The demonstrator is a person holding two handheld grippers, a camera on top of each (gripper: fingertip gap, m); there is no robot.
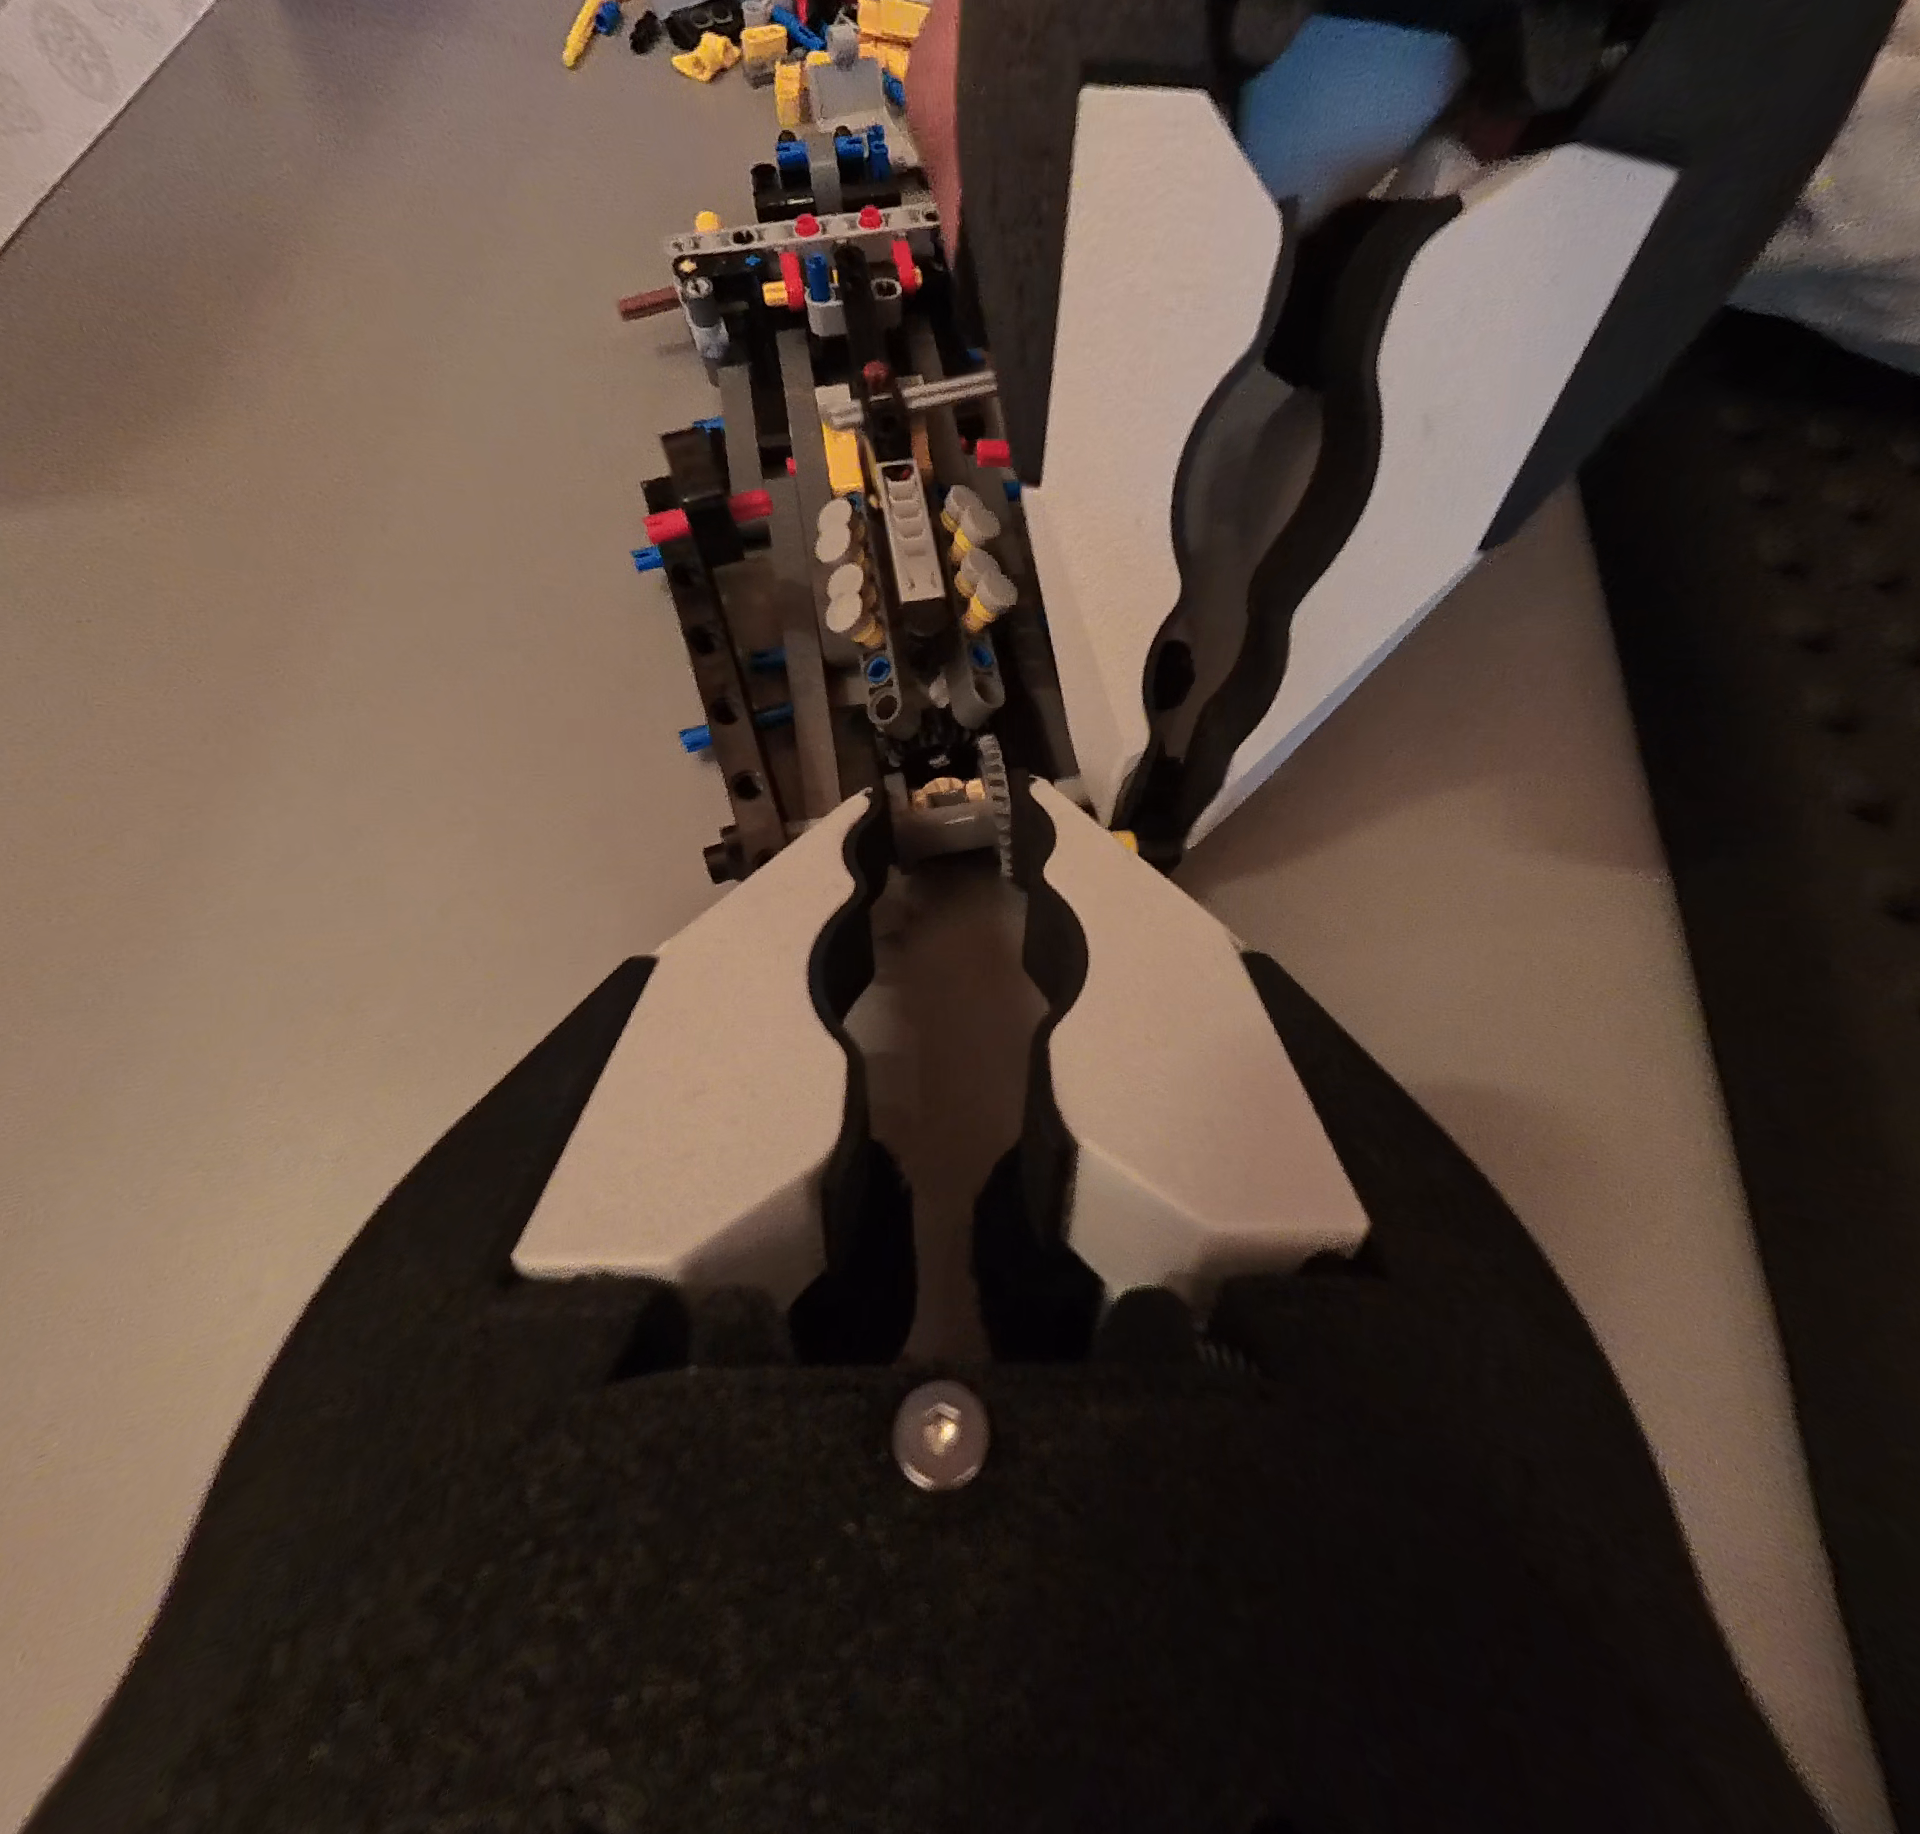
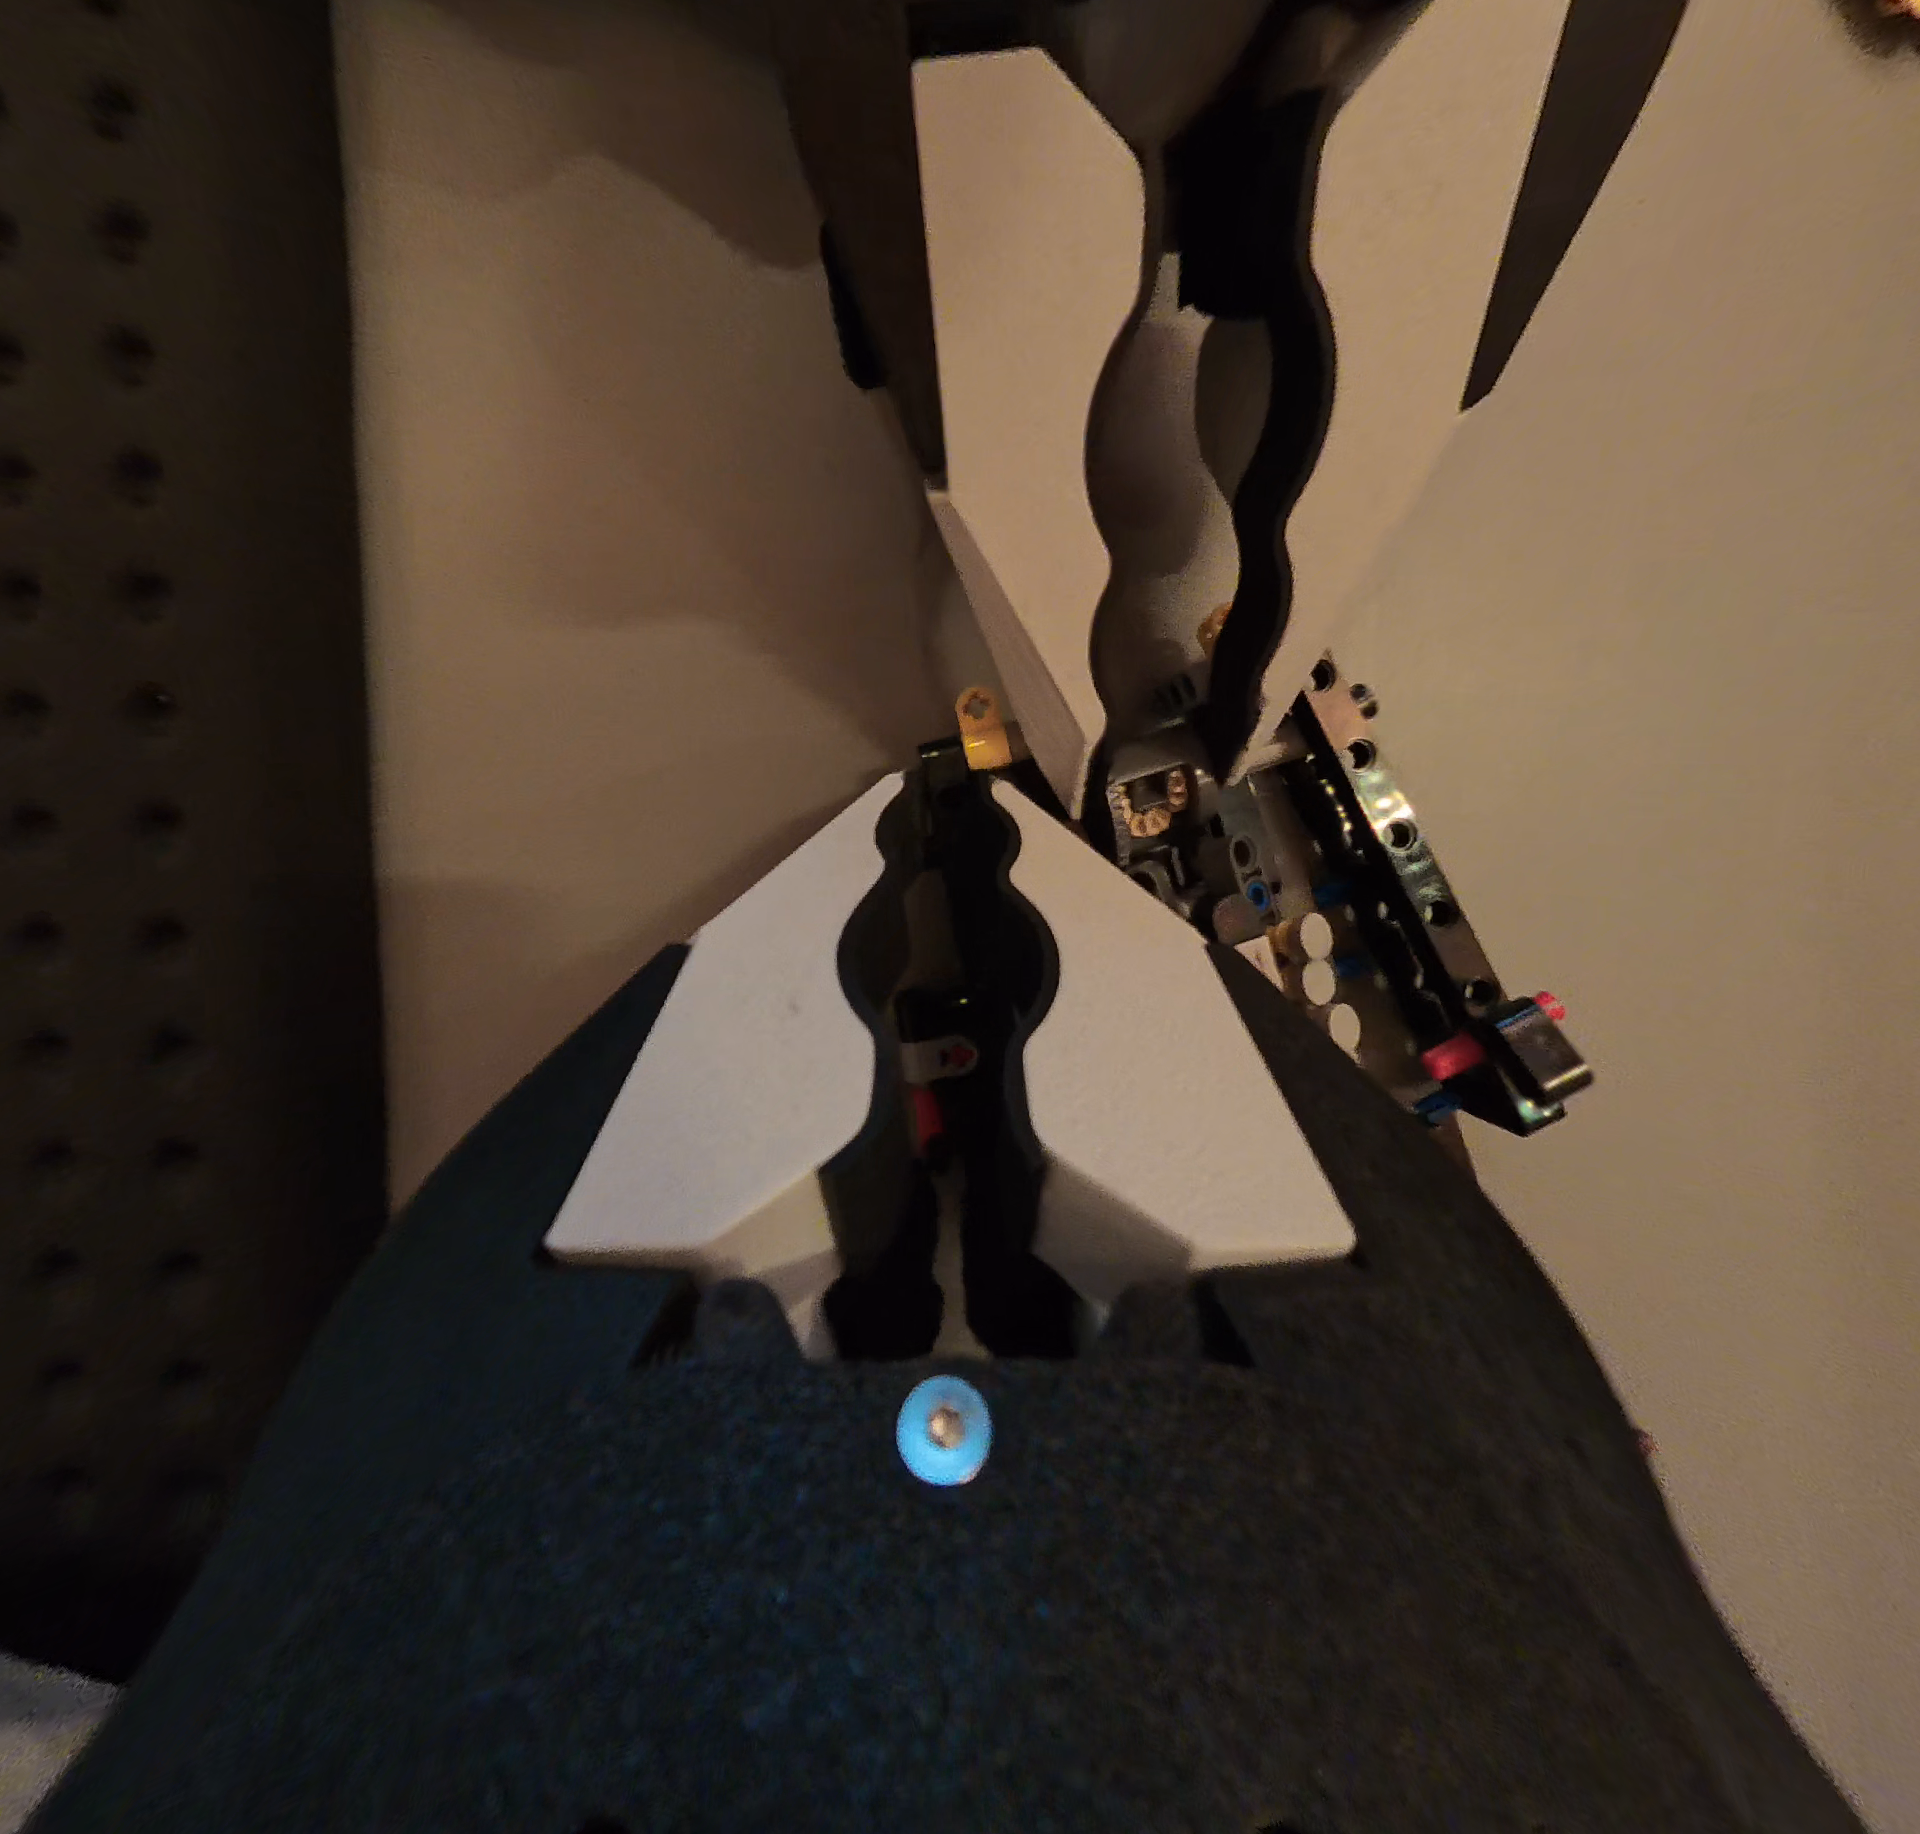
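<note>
Two claws met at the near end of a long brick-built chassis (image 1: 831, 537) lying on the pale counter (image 1: 312, 745). Nearest, the left claw (image 1: 951, 828) was clenched on the model's end, by a grey gear. Just beside it, the right claw (image 1: 1148, 839) pinched a small black and yellow piece (image 2: 961, 745) against the model's corner. Farther off lay a heap of loose bricks (image 1: 748, 8) and a printed sheet (image 1: 94, 28).

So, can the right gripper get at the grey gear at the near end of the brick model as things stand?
Probably not: the left gripper is clamped around the grey gear, covering that end of the brick model.
</note>
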